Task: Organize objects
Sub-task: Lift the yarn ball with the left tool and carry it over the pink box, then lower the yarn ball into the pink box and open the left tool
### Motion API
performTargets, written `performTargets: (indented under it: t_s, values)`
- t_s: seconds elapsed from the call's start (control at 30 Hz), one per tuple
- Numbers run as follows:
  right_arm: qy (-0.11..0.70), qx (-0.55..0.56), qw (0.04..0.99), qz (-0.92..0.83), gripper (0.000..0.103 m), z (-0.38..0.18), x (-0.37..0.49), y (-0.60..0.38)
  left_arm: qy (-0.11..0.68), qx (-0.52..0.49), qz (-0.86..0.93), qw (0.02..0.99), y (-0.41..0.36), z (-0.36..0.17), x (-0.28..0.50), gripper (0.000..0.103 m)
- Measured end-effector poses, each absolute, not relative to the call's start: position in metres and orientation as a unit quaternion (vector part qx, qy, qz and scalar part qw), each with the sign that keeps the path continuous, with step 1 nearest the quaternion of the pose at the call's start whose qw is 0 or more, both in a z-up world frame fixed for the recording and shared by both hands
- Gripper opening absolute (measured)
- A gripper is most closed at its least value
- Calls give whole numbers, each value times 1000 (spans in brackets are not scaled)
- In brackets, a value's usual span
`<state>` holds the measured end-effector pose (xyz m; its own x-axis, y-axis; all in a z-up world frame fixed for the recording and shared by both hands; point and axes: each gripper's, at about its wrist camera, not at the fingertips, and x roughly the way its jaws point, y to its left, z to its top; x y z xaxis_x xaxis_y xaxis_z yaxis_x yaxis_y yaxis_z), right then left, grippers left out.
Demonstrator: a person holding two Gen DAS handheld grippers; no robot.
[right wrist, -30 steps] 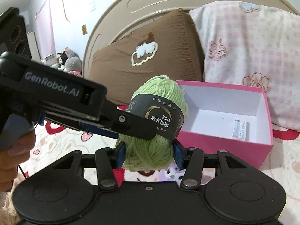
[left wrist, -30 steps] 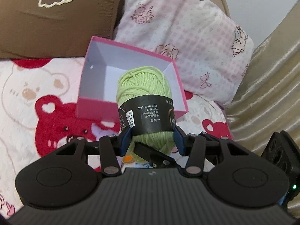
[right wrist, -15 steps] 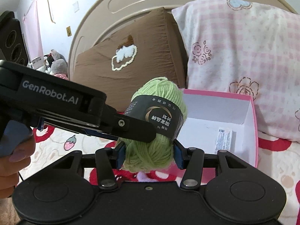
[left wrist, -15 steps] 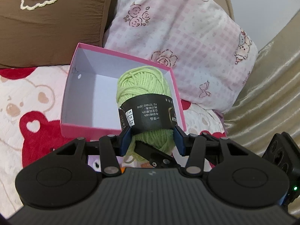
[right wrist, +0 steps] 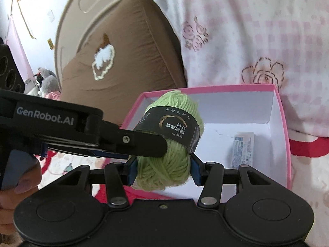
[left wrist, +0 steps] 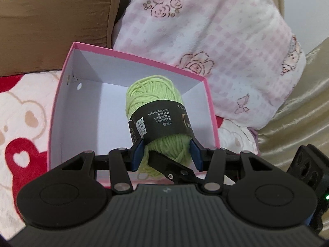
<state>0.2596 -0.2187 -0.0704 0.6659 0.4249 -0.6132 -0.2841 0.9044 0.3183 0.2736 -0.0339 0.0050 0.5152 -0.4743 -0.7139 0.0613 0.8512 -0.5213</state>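
A light green yarn ball [left wrist: 156,107] with a black paper label is held over the open pink box [left wrist: 144,60] with a white inside. My left gripper [left wrist: 166,154] is shut on the ball's lower end. My right gripper [right wrist: 162,169] is shut on the same yarn ball [right wrist: 170,160] from the other side. The left gripper's finger [right wrist: 131,142] crosses in front of the ball in the right wrist view. The pink box [right wrist: 283,123] sits on the bed just below the ball, with a small white packet [right wrist: 242,148] inside.
A brown pillow [left wrist: 51,20] and a pink checked pillow [left wrist: 216,30] lean behind the box. A bear-print bedspread [left wrist: 22,123] lies to the left. Gold fabric [left wrist: 298,113] is at the right. A curved headboard [right wrist: 86,10] stands behind the brown pillow.
Both grippers have carried the yarn ball forward, from in front of the box's near wall to over its inside. The box now looks closer and larger.
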Motion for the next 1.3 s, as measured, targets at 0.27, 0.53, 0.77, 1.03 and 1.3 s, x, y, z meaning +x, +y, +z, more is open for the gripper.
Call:
performTargets:
  t_s: [0.27, 0.53, 0.77, 1.03, 1.3]
  values:
    - [393, 39, 903, 170, 56, -87, 289, -216, 487, -274, -167, 813, -30, -38, 308, 47]
    - [422, -8, 894, 153, 57, -110, 304, -204, 510, -289, -165, 793, -30, -67, 326, 47]
    - [441, -7, 886, 142, 59, -117, 316, -201, 511, -301, -175, 786, -23, -79, 331, 47]
    - [448, -71, 884, 115, 59, -127, 316, -186, 525, -296, -173, 779, -34, -90, 340, 47]
    - [447, -73, 885, 107, 63, -125, 318, -196, 526, -282, -169, 784, -45, -90, 357, 44]
